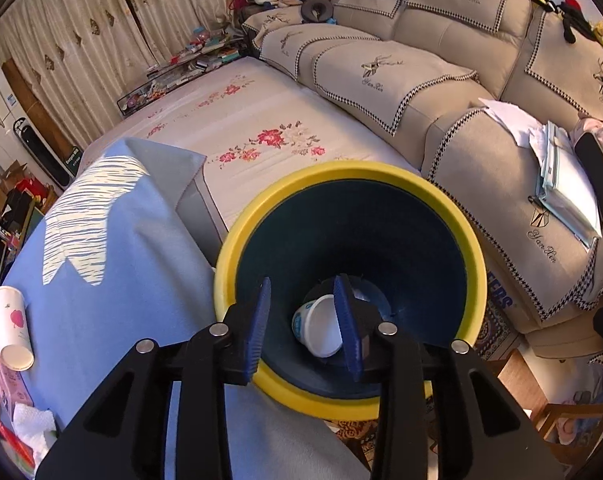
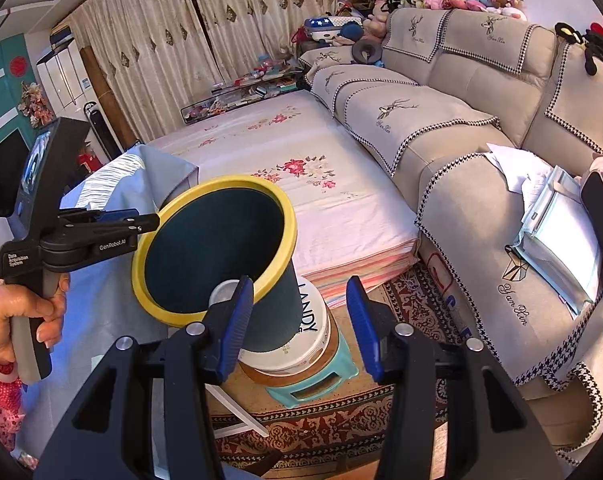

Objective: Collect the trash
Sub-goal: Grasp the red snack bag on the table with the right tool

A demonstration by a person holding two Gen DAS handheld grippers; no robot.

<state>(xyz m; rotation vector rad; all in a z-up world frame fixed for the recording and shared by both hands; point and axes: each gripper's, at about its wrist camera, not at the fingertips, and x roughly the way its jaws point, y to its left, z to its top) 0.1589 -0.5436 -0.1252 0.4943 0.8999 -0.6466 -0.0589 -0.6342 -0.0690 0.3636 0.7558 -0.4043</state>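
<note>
Blue-padded left gripper (image 1: 303, 326) hangs over the mouth of the bin (image 1: 475, 256), jaws partly apart and nothing pinched between them. Through the gap, a white yogurt cup (image 1: 319, 330) lies on its side at the bottom of the bin, well below the pads, so it looks dropped (drop-off step for this item seems done, judging by the cup resting on the floor of the bin and the empty jaws).

Right gripper (image 2: 297, 330) sits near the bin's outer wall, jaws about half apart; its left pad (image 2: 237, 322) overlaps the yellow rim in the picture, but I cannot tell if it touches, and it grips nothing. The bin stands tilted on a white tub (image 2: 301, 350) on a teal stool (image 2: 321, 380).

Next move, I judge: pull the left gripper up and away from the rim, swing it to the left, and go for more trash. Candidates lie on the blue cloth (image 1: 141, 280): a paper cup (image 1: 11, 328) on its side, well apart from the bin, and a crumpled tissue (image 1: 33, 426) nearer the frame edge. The paper cup needs a wider opening across its body. Farther off, the sofa (image 1: 421, 80) holds loose papers (image 1: 513, 120).
</note>
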